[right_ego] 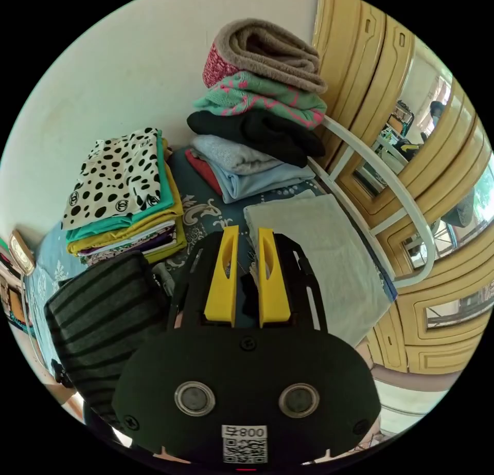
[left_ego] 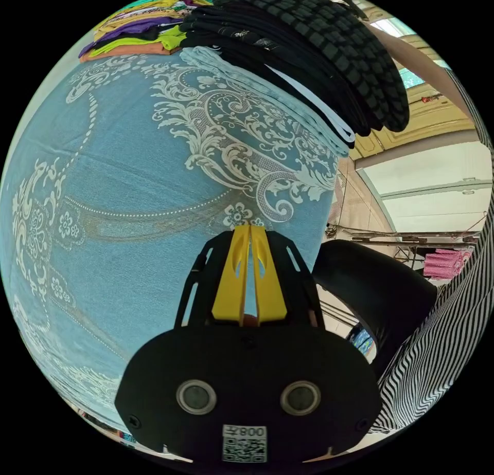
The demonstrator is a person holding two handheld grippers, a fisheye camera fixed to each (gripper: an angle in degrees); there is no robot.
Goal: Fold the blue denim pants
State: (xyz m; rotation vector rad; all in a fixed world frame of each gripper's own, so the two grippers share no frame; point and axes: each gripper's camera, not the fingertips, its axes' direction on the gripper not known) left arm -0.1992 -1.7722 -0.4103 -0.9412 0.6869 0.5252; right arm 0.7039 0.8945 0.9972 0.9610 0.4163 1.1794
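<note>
In the left gripper view my left gripper (left_ego: 250,228) is shut, its yellow jaws pressed together with nothing between them, over a blue patterned bedsheet (left_ego: 128,187). A pale blue folded garment (left_ego: 267,92) lies at the bottom of a dark clothes pile (left_ego: 309,48) at the sheet's far side. In the right gripper view my right gripper (right_ego: 247,231) stands open with a narrow gap, just above the near edge of a flat, folded pale grey-blue garment (right_ego: 329,254). I cannot tell which piece is the denim pants.
Folded stacks line the wall: a spotted-top pile (right_ego: 123,197), a tall pile topped by a grey towel (right_ego: 262,99), and bright shirts (left_ego: 139,30). A dark striped cloth (right_ego: 98,315) sits beside the right gripper. A white rail (right_ego: 391,187) and wooden wardrobe (right_ego: 370,84) border the bed. A striped sleeve (left_ego: 442,341) shows nearby.
</note>
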